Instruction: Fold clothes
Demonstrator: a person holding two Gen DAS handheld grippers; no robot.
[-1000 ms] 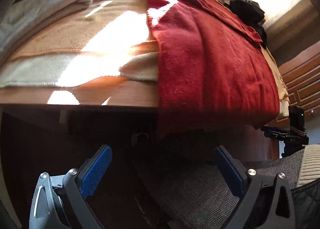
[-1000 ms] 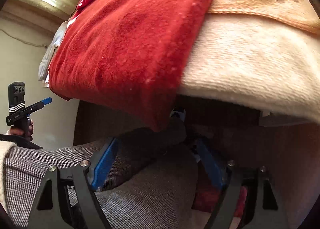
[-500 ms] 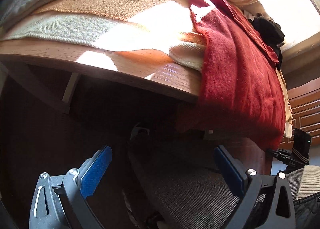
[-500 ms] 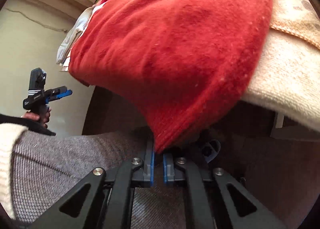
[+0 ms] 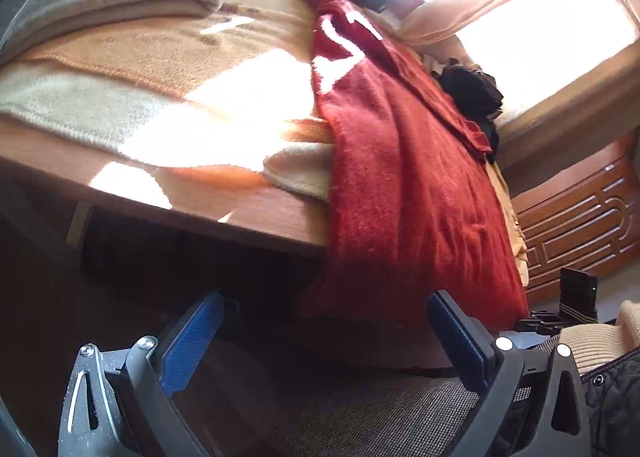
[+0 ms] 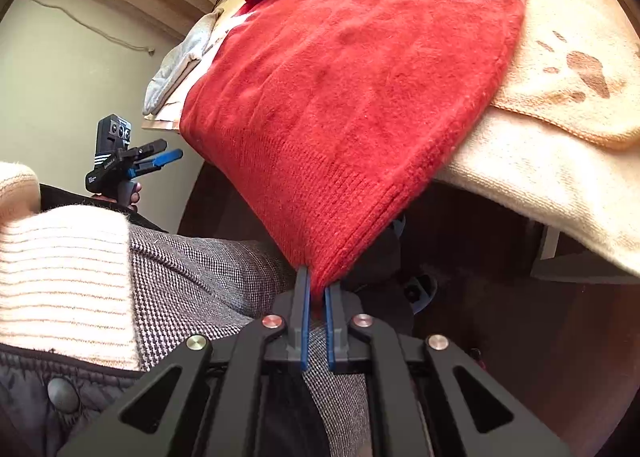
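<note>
Red sweater [image 6: 352,97] hem clamped in right tongs [image 6: 316,293], tip hidden; left tongs [image 5: 324,333] apart.

Right tongs [image 6: 316,293] clamped tight, pointing upward; left tongs [image 5: 320,331] spread wide, empty.

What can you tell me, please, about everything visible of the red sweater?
The red sweater is a fuzzy knit with a ribbed hem and white markings near its far end. It lies spread on the cream blanket, its near end hanging over the wooden table edge. The right gripper is shut on its hem corner, pulling it to a point. The left gripper, open, hangs below it without touching.
</note>
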